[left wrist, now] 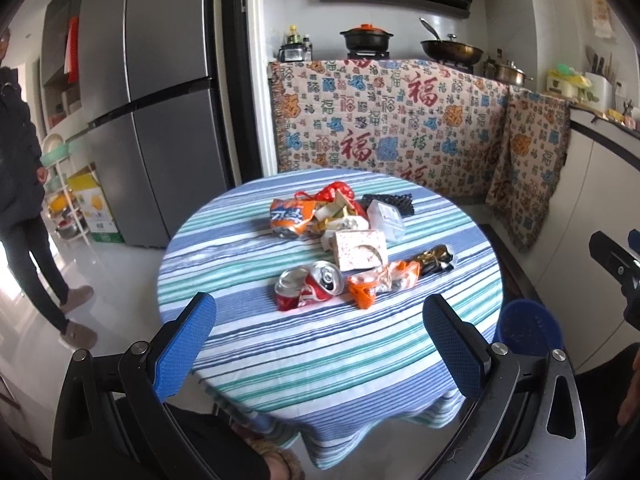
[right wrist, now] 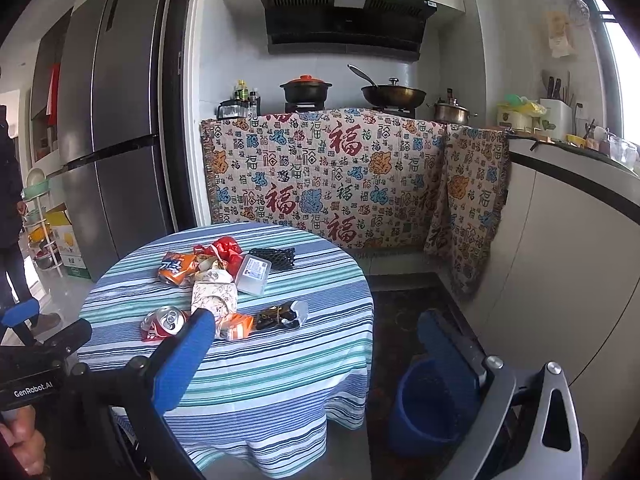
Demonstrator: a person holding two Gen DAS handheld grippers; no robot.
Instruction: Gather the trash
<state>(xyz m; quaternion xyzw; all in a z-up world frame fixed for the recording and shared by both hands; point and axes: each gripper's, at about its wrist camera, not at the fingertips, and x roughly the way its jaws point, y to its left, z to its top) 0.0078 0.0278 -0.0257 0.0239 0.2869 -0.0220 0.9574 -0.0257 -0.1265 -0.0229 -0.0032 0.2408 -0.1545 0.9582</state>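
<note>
Both views are evenly lit by soft daylight, blown out at the window [right wrist: 624, 92]. Strong fisheye bending and dark vignetting are seen at the edges.

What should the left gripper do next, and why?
Probably ease the left gripper forward and down over the crushed red can: its fingers are open and empty, that can lies nearest the table's near edge, and the blue bin waits beside the table.
</note>
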